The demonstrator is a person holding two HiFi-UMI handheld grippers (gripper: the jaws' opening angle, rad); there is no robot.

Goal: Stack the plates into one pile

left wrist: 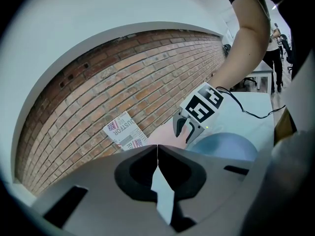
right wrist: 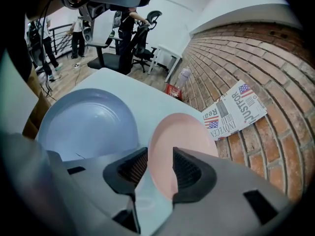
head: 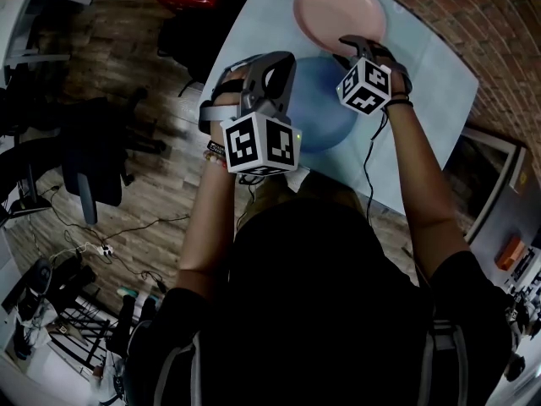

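As seen in the head view, pink plate [head: 338, 11] at 12 o'clock on the table [head: 423, 74], blue plate [head: 325, 112] just beside it toward 6; right gripper [head: 355, 47] at the pink rim's 6 o'clock, so nearer than the left gripper [head: 275, 70], which hangs over the blue plate's 9 o'clock edge. In the left gripper view, jaws pressed together, empty. In the right gripper view, jaws wide apart, straddling the pink near rim without pinching; blue plate at 9 o'clock, brick wall [right wrist: 256, 58] close at 3. Probably next: pinch, lift, carry toward 9.

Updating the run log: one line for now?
left gripper: shut, empty | right gripper: open at pink plate | blue plate: alongside, unstacked
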